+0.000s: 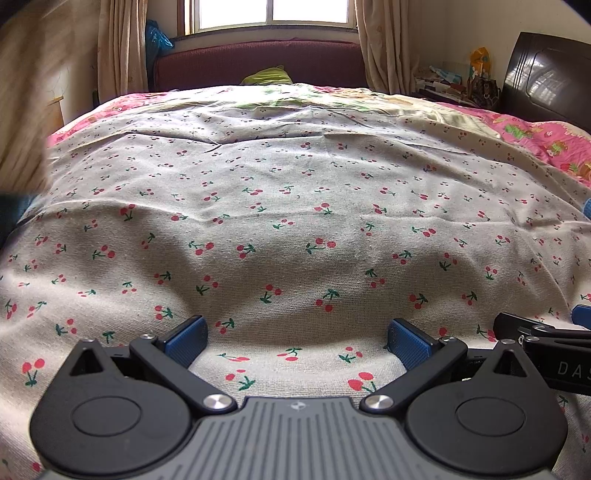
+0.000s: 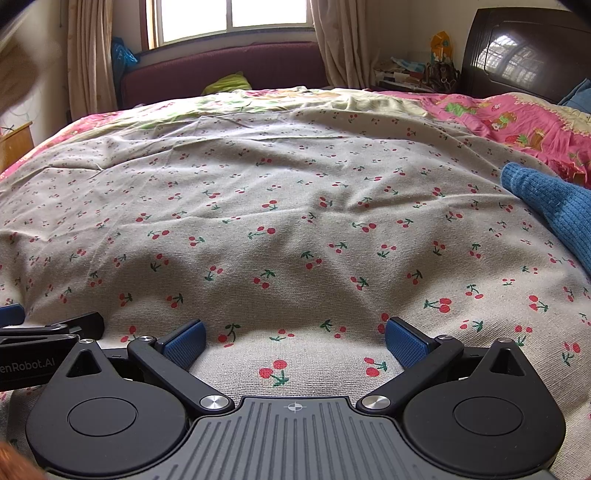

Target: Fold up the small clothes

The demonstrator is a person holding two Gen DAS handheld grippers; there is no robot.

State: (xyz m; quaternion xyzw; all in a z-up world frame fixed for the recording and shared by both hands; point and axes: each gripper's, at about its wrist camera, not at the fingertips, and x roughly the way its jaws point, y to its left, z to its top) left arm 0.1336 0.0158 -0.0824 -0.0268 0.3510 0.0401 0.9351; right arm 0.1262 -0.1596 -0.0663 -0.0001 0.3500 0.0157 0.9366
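Grippers sit side by side low over the cherry-print sheet (image 1: 280,206), both spread wide with nothing between their blue pads. Left gripper (image 1: 297,341) shows only bare sheet in its gap, and the right gripper's black frame pokes in just beside it at the frame's right edge. Right gripper (image 2: 294,339) is equally wide apart and empty. Blue knitted garment (image 2: 554,210) lies on the sheet, well off to the right of the right gripper, untouched.

Bright window (image 1: 271,13) w/ beige curtains (image 1: 120,44), maroon bench (image 1: 258,61) below, dark headboard (image 2: 524,55) right.
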